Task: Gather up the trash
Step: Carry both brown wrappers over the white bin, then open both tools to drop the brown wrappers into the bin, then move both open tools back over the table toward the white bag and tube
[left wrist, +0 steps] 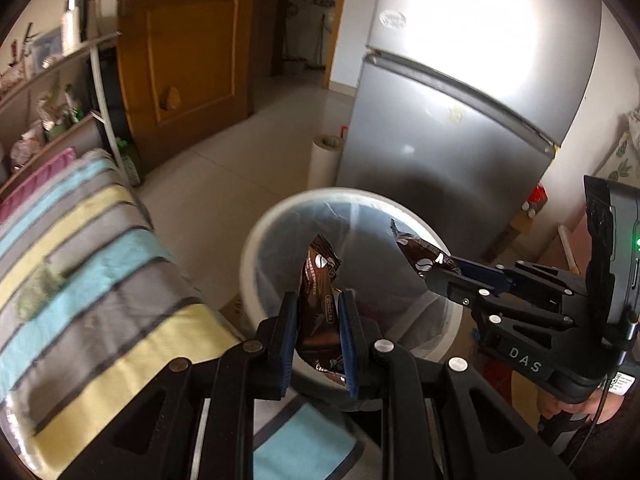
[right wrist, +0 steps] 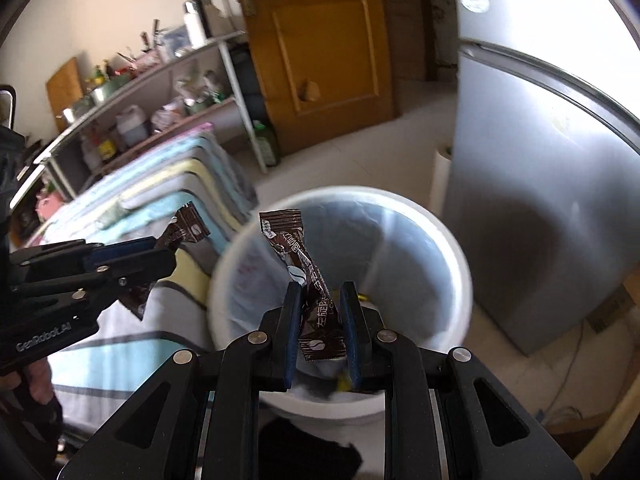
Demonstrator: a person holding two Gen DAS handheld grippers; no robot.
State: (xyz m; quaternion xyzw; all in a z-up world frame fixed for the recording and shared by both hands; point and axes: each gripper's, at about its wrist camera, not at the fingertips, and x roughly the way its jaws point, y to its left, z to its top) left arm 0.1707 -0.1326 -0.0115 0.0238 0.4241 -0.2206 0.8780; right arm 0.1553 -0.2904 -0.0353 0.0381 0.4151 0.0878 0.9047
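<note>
Both fingers pairs pinch brown sachets above the white bin

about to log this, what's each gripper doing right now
Left gripper: closed on a brown wrapper.
Right gripper: closed on another brown wrapper.

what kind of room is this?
Likely a lived-in home room, maybe a kitchen or utility corner: a silver fridge, a cluttered shelf rack, a wooden door and a white lined trash bin on tile floor.
</note>
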